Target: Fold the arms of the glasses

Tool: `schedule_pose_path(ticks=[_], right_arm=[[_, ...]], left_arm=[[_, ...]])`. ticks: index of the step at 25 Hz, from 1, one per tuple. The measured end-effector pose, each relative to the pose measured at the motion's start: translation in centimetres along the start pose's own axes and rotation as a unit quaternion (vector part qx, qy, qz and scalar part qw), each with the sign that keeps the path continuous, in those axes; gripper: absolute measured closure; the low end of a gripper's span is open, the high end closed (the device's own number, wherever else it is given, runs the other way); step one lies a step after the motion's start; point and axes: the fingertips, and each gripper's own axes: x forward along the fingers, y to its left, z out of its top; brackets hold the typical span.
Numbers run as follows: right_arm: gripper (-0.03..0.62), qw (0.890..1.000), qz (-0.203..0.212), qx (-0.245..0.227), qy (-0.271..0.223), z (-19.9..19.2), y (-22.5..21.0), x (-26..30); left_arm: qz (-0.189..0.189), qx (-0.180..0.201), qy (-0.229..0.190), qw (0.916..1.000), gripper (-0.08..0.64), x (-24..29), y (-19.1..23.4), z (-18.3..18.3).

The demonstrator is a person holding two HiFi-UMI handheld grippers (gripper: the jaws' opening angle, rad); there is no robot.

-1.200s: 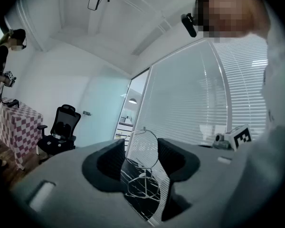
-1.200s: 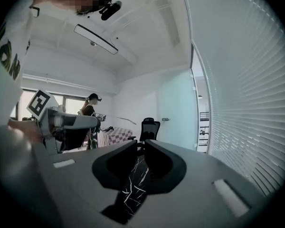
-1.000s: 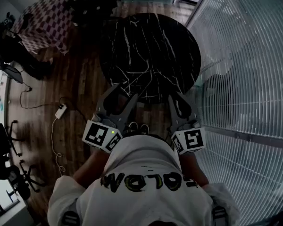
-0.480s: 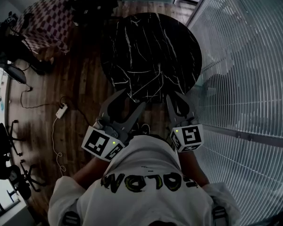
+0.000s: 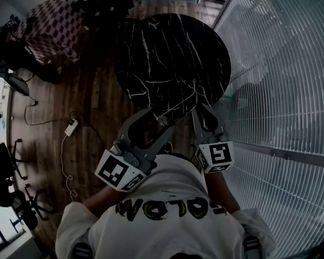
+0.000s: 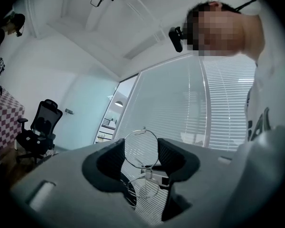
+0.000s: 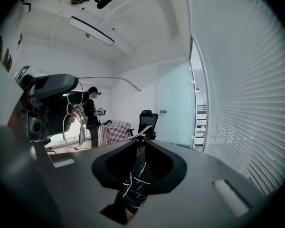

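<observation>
Thin wire-rimmed round glasses [image 6: 147,173] sit upright between the pads of my left gripper [image 6: 140,152], one lens ring above the other; the gripper is shut on them. In the head view that gripper [image 5: 157,119] hangs over the near edge of the round black marble table [image 5: 173,53], and the glasses [image 5: 162,117] are only a faint glint. My right gripper [image 5: 203,110] is close beside it on the right. Its jaws [image 7: 141,139] are nearly together, with a pale arm tip [image 7: 143,128] pinched at their tips. The glasses [image 7: 74,120] and one free arm show at left.
The table fills the middle over a wooden floor [image 5: 92,96]. A wall of white blinds [image 5: 281,90] runs along the right. A checkered cloth-covered table [image 5: 51,26], office chairs [image 5: 11,198] and a cable with a power strip [image 5: 69,127] lie left. A person [image 7: 91,115] stands far off.
My left gripper has swung right and tilted, bringing the glasses closer to the right gripper. The right gripper has barely shifted.
</observation>
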Motion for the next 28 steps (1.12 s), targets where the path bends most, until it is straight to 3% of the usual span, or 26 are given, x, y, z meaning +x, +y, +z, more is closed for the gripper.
schedule_pose_path(ticks=[8, 28], right_arm=[[0.535, 0.999, 0.024, 0.002, -0.041, 1.8, 0.9, -0.6], [0.532, 0.994, 0.084, 0.008, -0.073, 3.6, 3.9, -0.8]], left_arm=[[-0.005, 0.006, 0.008, 0.9999, 0.342, 0.4, -0.5, -0.1], [-0.001, 0.010, 0.008, 0.9999, 0.342, 0.7, 0.0, 0.1]])
